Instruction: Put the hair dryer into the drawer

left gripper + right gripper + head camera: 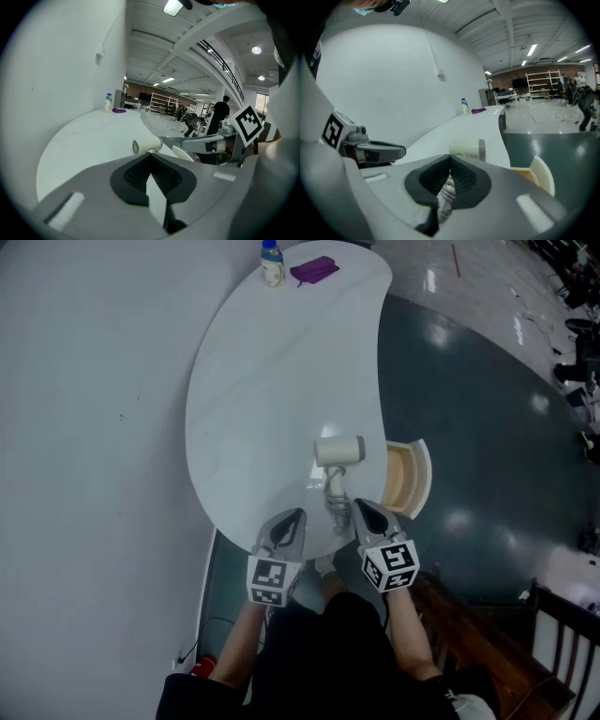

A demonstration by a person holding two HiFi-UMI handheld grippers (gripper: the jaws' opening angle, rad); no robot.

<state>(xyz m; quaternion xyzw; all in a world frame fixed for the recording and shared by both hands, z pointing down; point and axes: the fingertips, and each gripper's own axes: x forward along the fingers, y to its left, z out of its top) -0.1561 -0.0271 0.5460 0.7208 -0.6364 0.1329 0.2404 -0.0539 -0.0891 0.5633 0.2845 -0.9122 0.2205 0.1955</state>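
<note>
At the near edge of the white table (262, 381), the hair dryer (339, 451) lies beside the open drawer (421, 474). The 2 tongs, left gripper (297, 515) and right gripper (362, 506), flank its handle, both pressed together, empty.

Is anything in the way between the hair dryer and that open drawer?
Nothing visible. The hair dryer lies near the edge of the table, and the open drawer sits just beside it. The bottle stands at the far end.

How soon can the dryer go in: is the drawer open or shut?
Open: the drawer juts out beyond the table edge, tan interior exposed.
</note>
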